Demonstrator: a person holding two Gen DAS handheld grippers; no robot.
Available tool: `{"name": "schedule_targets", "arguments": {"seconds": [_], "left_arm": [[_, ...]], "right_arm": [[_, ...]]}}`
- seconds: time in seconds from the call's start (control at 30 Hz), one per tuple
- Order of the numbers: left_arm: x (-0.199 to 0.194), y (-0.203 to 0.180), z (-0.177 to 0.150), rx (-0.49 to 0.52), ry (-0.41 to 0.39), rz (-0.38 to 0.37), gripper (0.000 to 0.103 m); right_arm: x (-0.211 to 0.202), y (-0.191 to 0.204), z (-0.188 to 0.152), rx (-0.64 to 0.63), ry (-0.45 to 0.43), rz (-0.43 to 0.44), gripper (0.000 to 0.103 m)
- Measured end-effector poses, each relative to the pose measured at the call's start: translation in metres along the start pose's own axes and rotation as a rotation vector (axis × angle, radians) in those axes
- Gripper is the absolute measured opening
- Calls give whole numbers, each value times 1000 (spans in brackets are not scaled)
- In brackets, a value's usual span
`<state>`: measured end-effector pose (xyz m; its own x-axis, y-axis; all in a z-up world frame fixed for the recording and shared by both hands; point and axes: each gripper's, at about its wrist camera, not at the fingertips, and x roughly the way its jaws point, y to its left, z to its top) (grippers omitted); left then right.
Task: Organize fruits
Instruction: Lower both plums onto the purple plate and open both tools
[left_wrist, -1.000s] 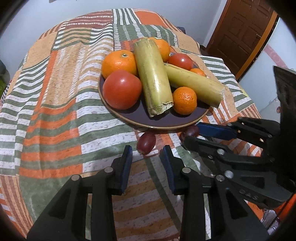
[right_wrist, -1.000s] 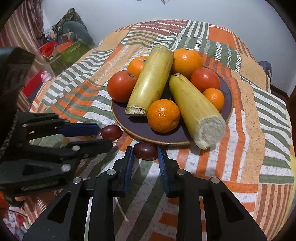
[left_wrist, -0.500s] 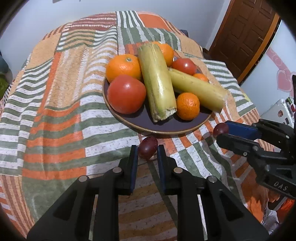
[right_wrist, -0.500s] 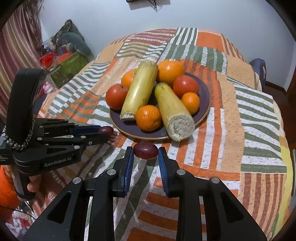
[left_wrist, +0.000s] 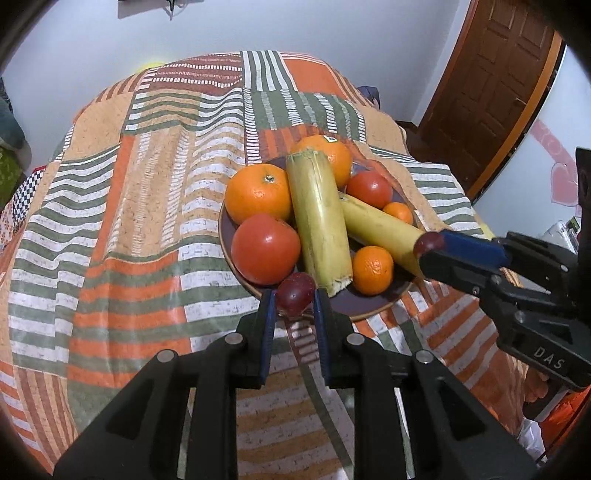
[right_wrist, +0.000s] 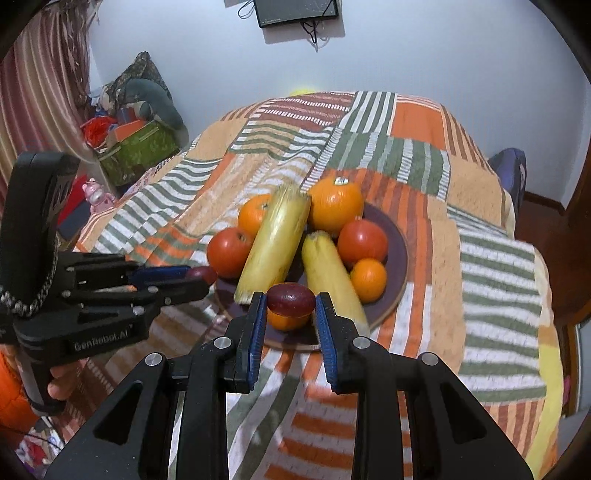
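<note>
Two grippers in frame, each pinching one dark red grape. Left gripper (left_wrist: 294, 308): blue-padded fingers reach forward and level, pressed against both sides of its grape (left_wrist: 295, 294), which sits at the fingertips, clear of the cloth, just in front of the plate's near rim. From the right wrist view the same gripper (right_wrist: 195, 277) enters from the left edge, fingers pointing toward the plate, grape at the tip; the person's bare fingers (right_wrist: 61, 384) wrap the handle below.

Right gripper (right_wrist: 290, 306): fingers also forward, clamped on the second grape (right_wrist: 291, 299), held lengthwise across the gap and above the plate's near edge, in front of a small orange (right_wrist: 284, 320). In the left wrist view it (left_wrist: 432, 247) comes in from the right, tip over the plate's right side, touching or just beside the end of the banana; cannot tell which.

Beyond both: dark purple plate (left_wrist: 373, 308) on a striped patchwork tablecloth (left_wrist: 129, 240). On it, near to far: tomato (left_wrist: 265, 253), small orange (left_wrist: 372, 270), cut green stalk (left_wrist: 319, 218) lying lengthwise, banana (left_wrist: 376, 227), large orange (left_wrist: 258, 192), second tomato (left_wrist: 369, 189), another small orange (left_wrist: 397, 213), and a stickered orange (left_wrist: 325, 153) at the back.

Farthest: white wall, brown door (left_wrist: 491, 88).
</note>
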<state>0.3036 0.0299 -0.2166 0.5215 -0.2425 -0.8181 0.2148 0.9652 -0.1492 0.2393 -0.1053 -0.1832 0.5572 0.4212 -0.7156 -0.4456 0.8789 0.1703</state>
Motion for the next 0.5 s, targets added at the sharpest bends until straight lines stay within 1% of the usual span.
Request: {"name": "schedule_targets", "arguments": {"seconds": [0.33, 0.5], "left_arm": [[15, 3, 3, -2, 16, -11, 20], [22, 2, 2, 4, 32, -13, 20]], "right_arm": [[24, 13, 3, -64, 21, -22, 25], [29, 13, 4, -65, 24, -19, 25]]}}
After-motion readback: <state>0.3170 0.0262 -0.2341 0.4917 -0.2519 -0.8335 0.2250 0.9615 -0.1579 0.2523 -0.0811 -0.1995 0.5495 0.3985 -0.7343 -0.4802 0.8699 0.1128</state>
